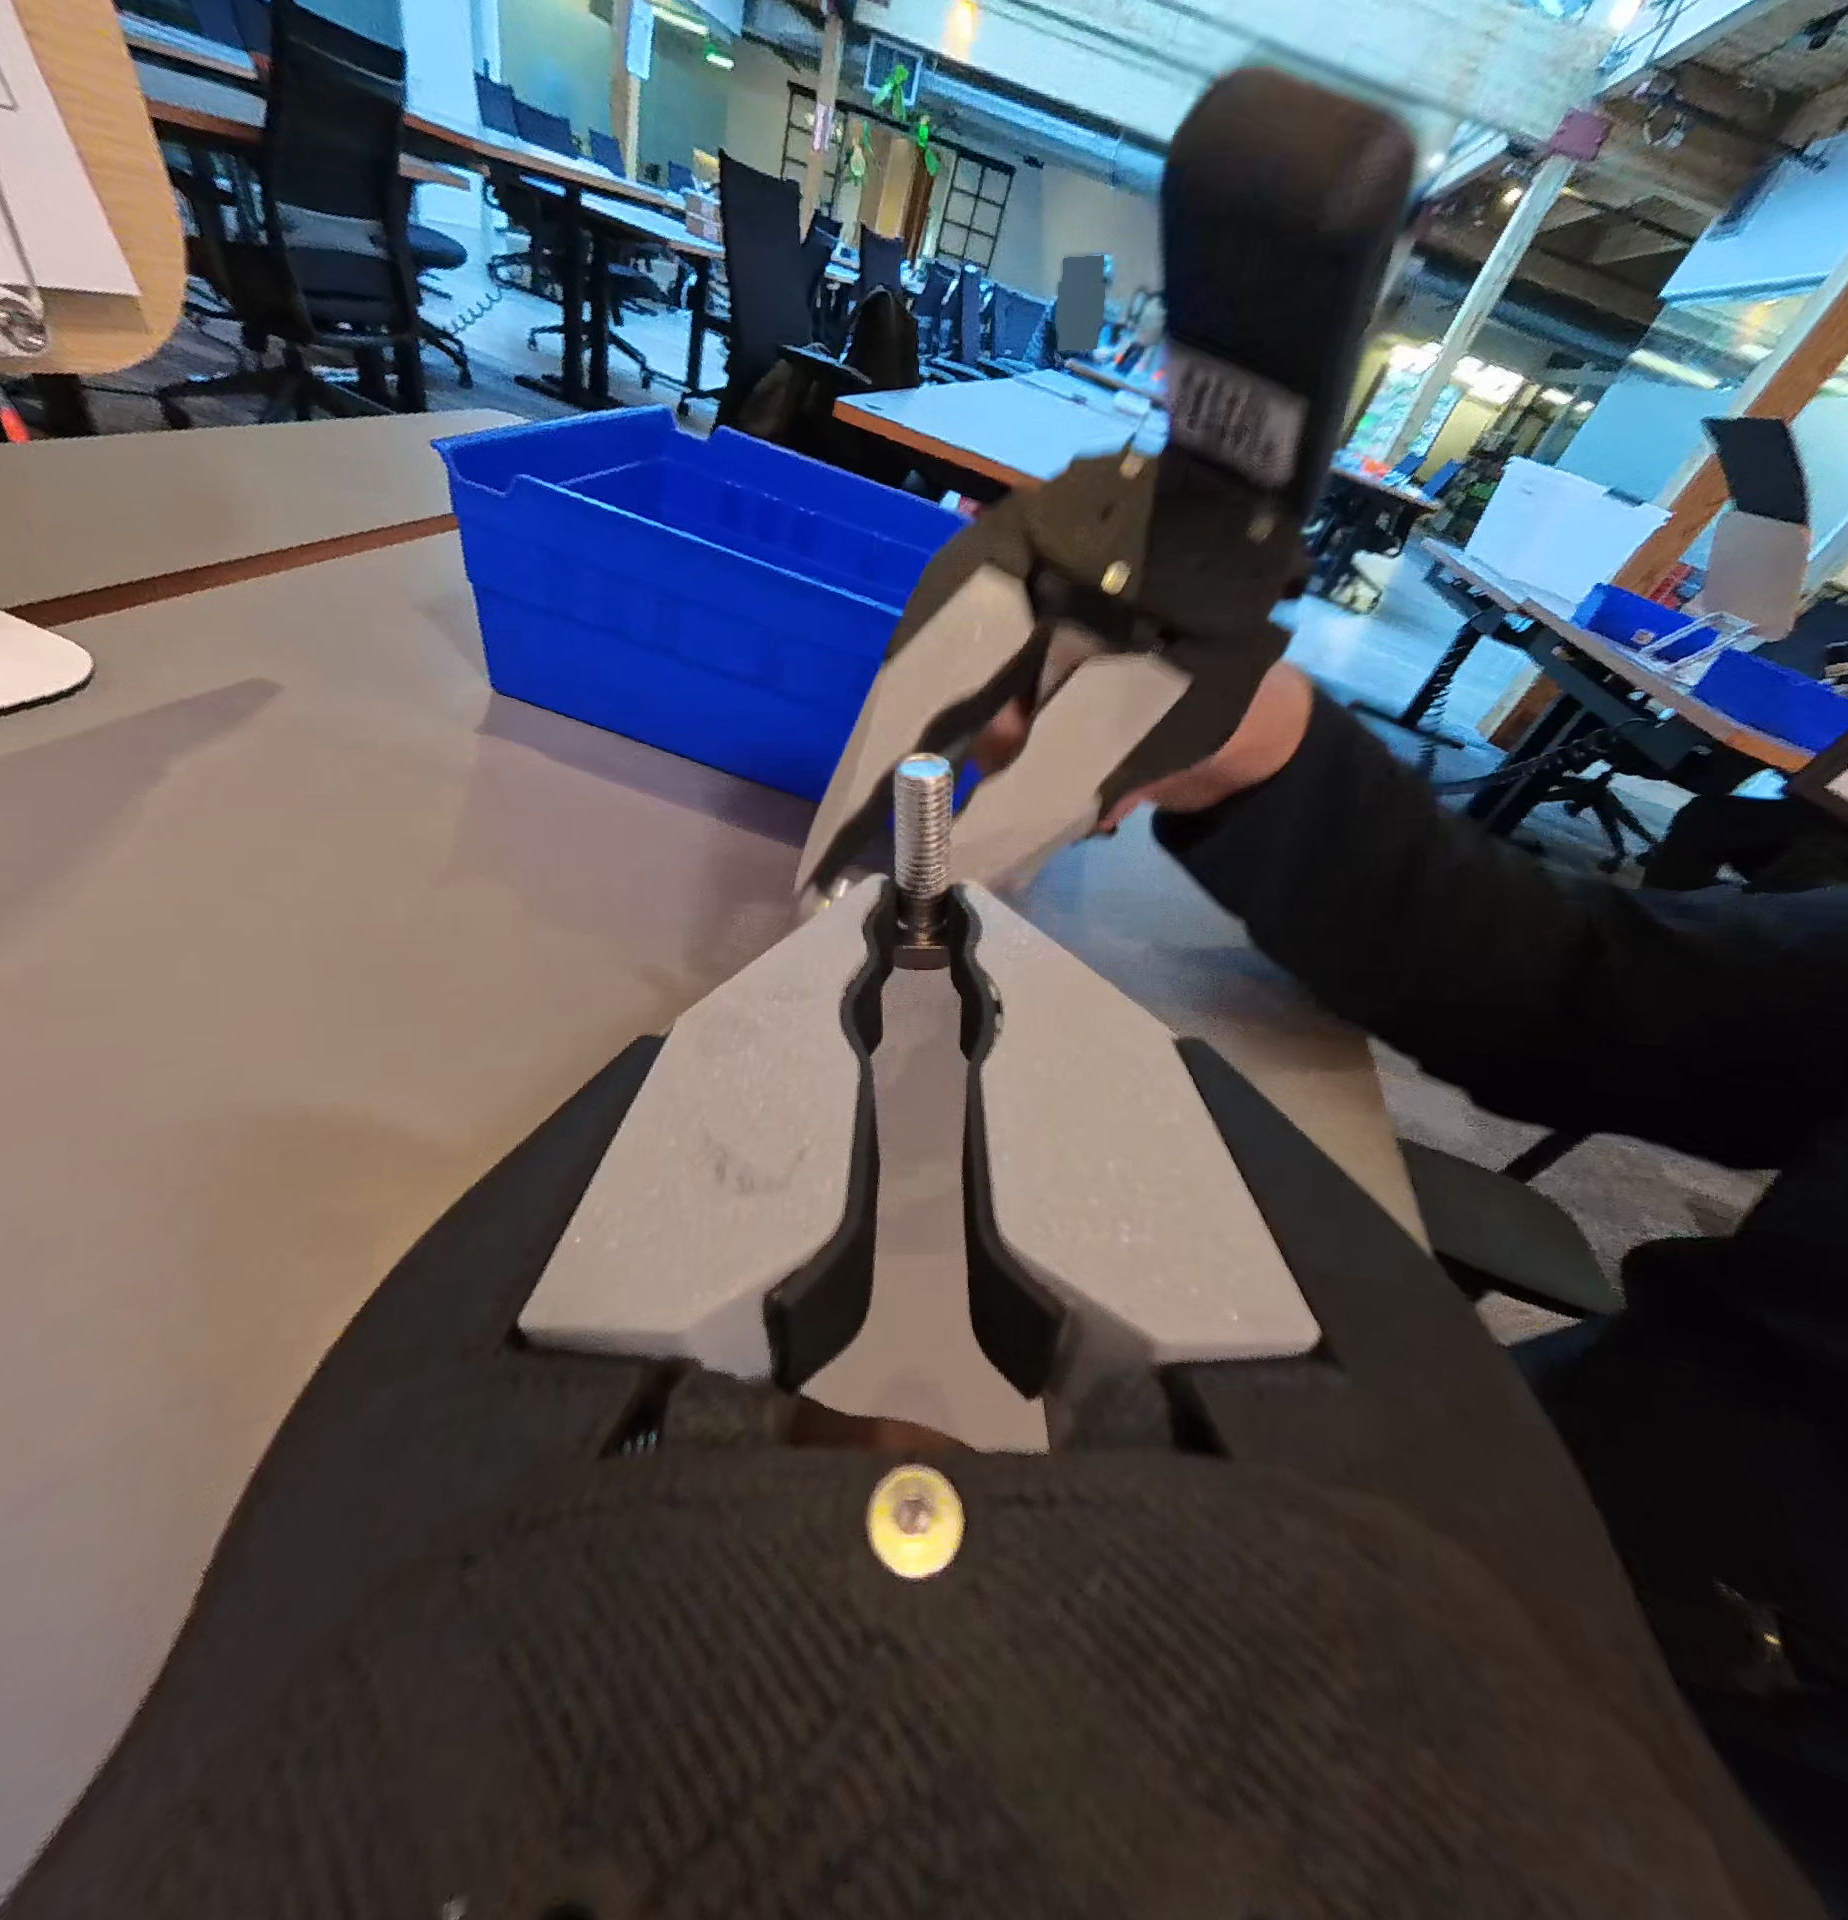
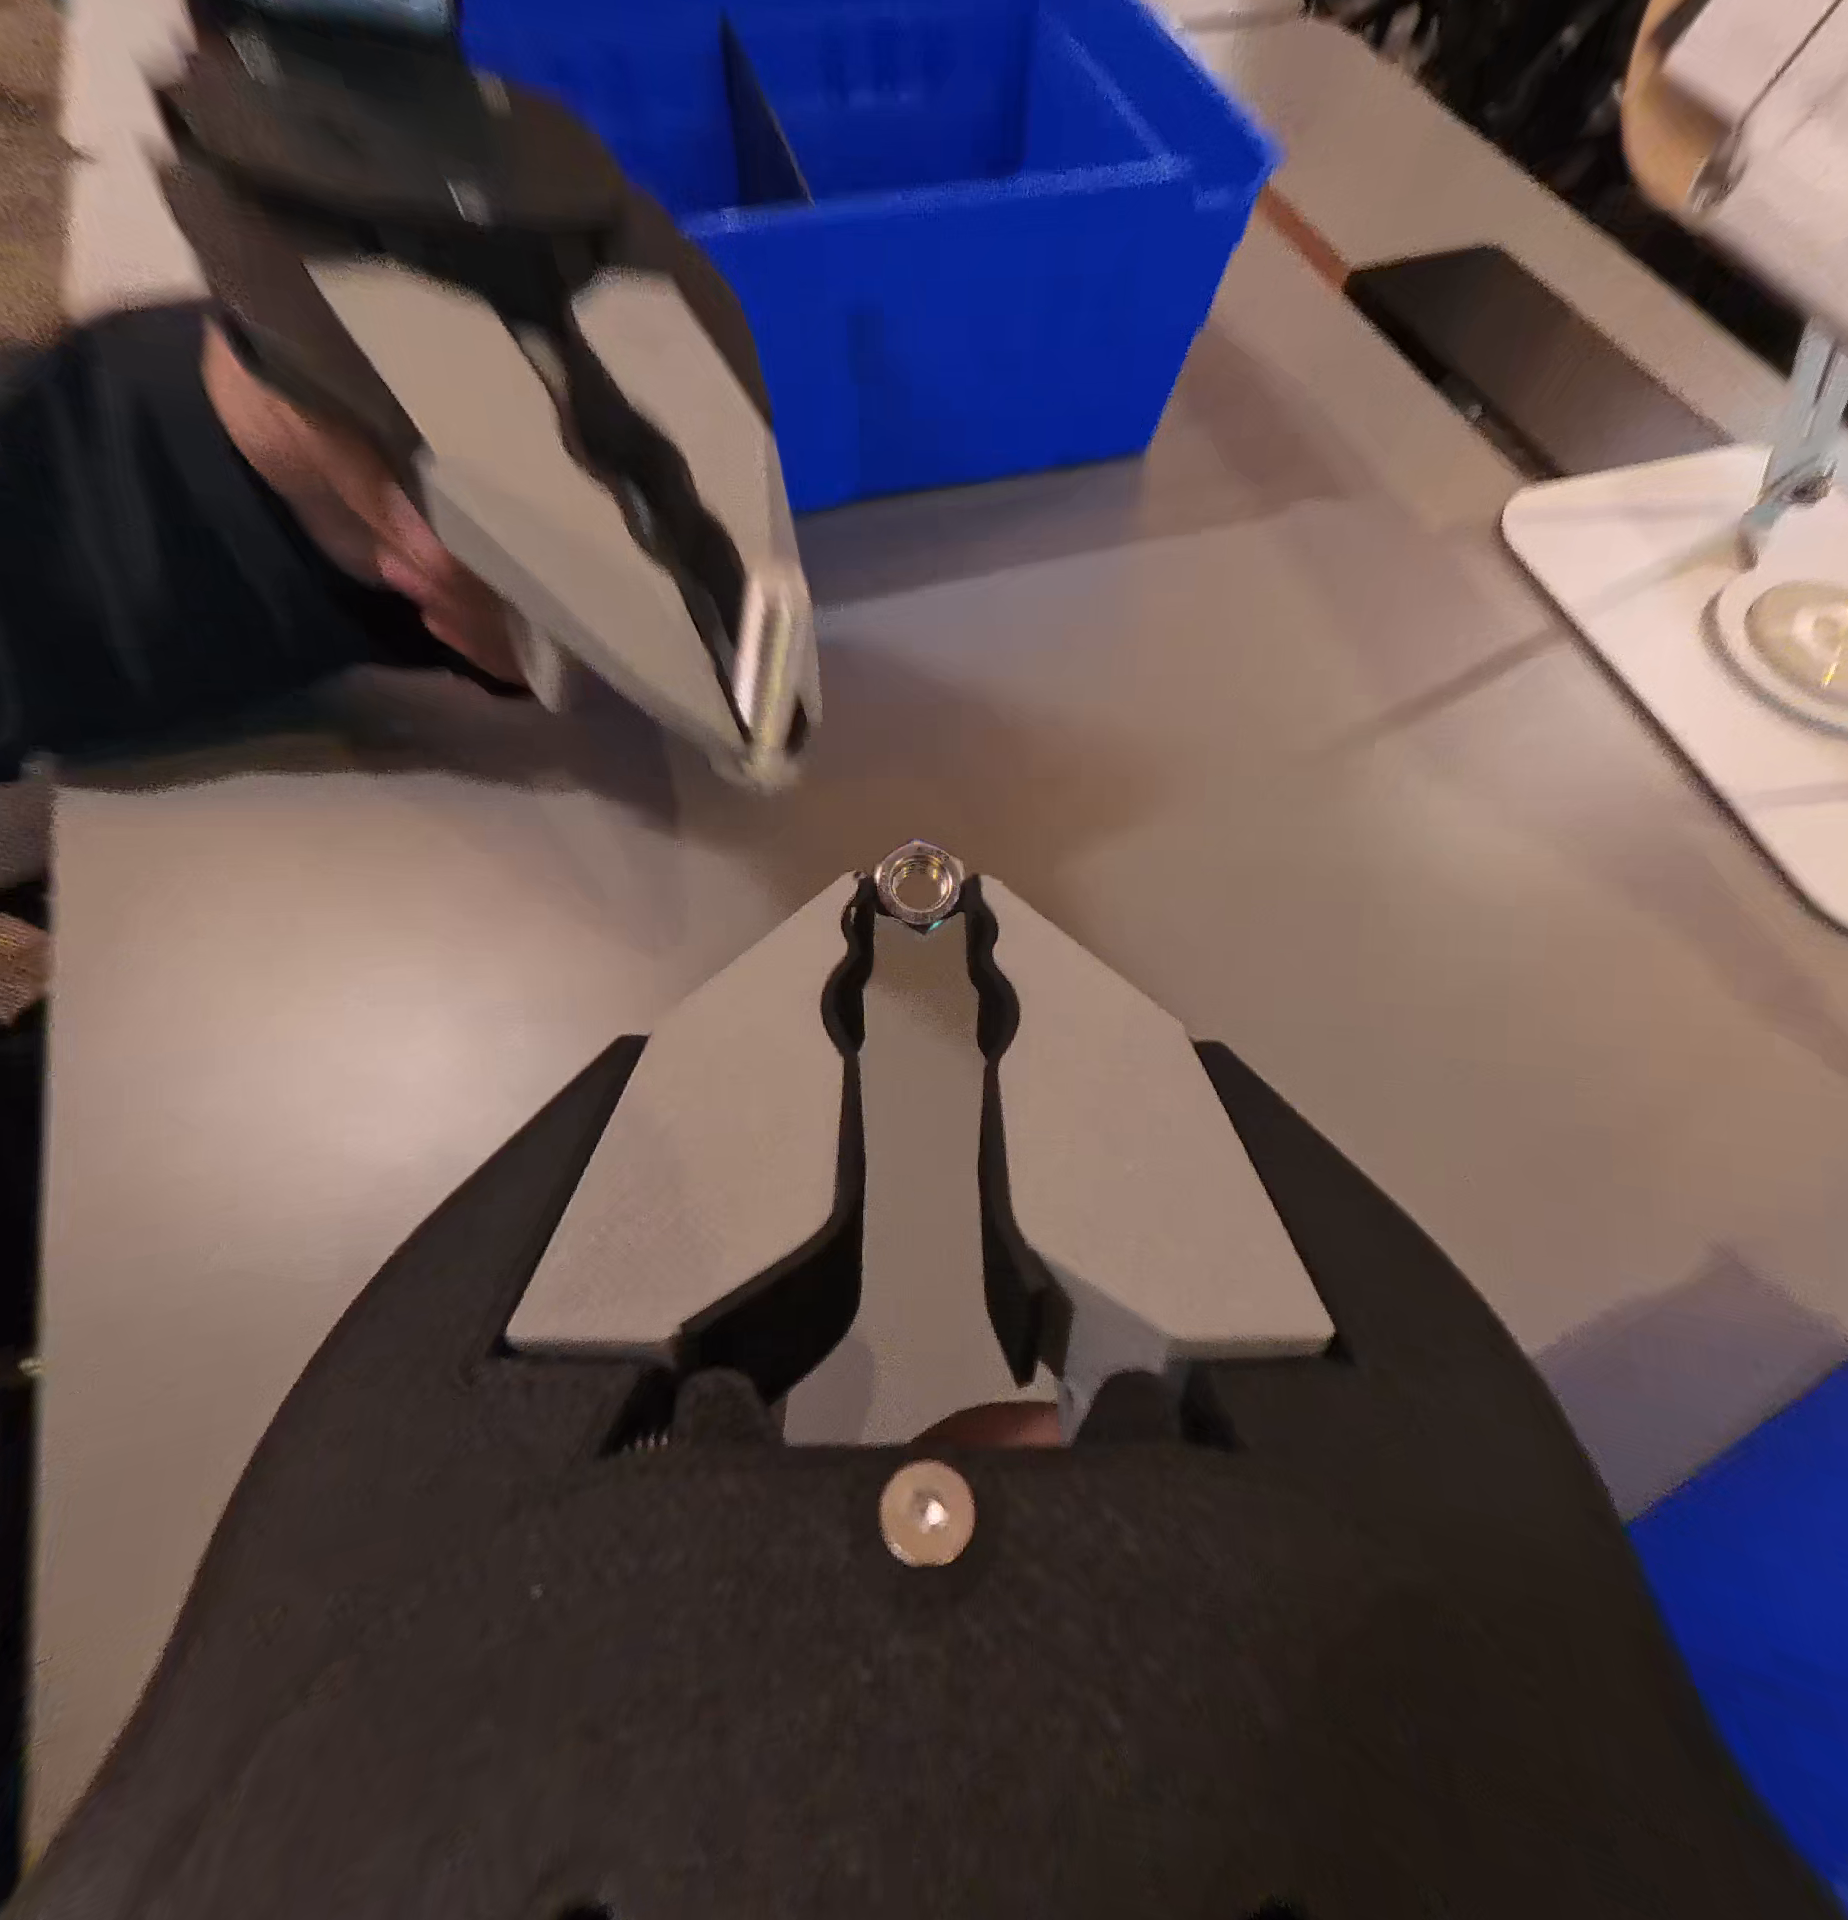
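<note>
In the left wrist view my left gripper (image 1: 922, 920) is shut on the head end of a silver bolt (image 1: 921, 821), whose threaded shaft stands upright above the fingertips. The right gripper's grey fingers (image 1: 941, 675) point down just behind the bolt, held by a hand in a black sleeve (image 1: 1419, 914). In the right wrist view my right gripper (image 2: 915, 912) is shut on a small silver hex nut (image 2: 915, 894), its hole facing the camera. The left gripper (image 2: 774, 743) with the bolt (image 2: 766, 665) hovers just beyond and left of the nut, blurred.
A blue plastic bin (image 1: 671, 603) stands on the grey table (image 1: 276, 935) behind both grippers; it also shows in the right wrist view (image 2: 961, 332). A white stand base (image 2: 1678, 707) sits at the right, a black hatch (image 2: 1522, 343) behind it, another blue bin (image 2: 1782, 1610) at the lower right. About 4 cm separates my left fingertips from my right. My right gripper's tips are some 30 cm from the white stand base (image 2: 1678, 707).
</note>
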`<state>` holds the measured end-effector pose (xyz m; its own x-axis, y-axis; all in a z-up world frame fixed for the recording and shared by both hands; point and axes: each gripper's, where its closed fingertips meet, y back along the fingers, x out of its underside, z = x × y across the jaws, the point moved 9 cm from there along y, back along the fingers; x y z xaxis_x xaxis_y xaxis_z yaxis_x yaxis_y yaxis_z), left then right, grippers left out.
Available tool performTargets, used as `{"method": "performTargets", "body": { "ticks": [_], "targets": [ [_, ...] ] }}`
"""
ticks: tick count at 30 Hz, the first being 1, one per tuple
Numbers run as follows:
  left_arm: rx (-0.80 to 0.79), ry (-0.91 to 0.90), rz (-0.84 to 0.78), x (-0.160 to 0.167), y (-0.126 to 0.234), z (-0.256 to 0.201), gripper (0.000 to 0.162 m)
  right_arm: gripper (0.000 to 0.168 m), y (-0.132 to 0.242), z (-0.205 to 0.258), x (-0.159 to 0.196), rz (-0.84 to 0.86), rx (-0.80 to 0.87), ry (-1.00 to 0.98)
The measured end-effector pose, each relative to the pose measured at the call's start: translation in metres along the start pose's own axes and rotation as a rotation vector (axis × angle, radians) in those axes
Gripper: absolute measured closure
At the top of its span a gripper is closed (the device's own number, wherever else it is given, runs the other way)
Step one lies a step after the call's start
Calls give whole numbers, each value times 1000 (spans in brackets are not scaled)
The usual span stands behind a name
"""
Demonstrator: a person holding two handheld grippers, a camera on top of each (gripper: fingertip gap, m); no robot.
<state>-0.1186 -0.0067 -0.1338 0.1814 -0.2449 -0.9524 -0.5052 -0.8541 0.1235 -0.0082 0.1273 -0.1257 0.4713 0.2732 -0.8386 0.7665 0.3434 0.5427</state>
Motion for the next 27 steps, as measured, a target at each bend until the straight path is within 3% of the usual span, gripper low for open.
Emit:
{"method": "performTargets", "body": {
  "ticks": [4, 9, 15, 27],
  "targets": [
    [-103, -80, 32, 4, -6, 2, 155, 154, 19, -7, -46, -21, -42, 34],
    [-236, -180, 18, 4, -8, 5, 155, 154, 8, -8, -83, 71, -144, 132],
    [-347, -245, 2, 0, -4, 8, 155, 154, -3, -17, -82, 151, -184, 183],
    [-336, -256, 3, 2, -8, 5, 155, 154, -4, -17, -78, 140, -220, 155]
  ]
}}
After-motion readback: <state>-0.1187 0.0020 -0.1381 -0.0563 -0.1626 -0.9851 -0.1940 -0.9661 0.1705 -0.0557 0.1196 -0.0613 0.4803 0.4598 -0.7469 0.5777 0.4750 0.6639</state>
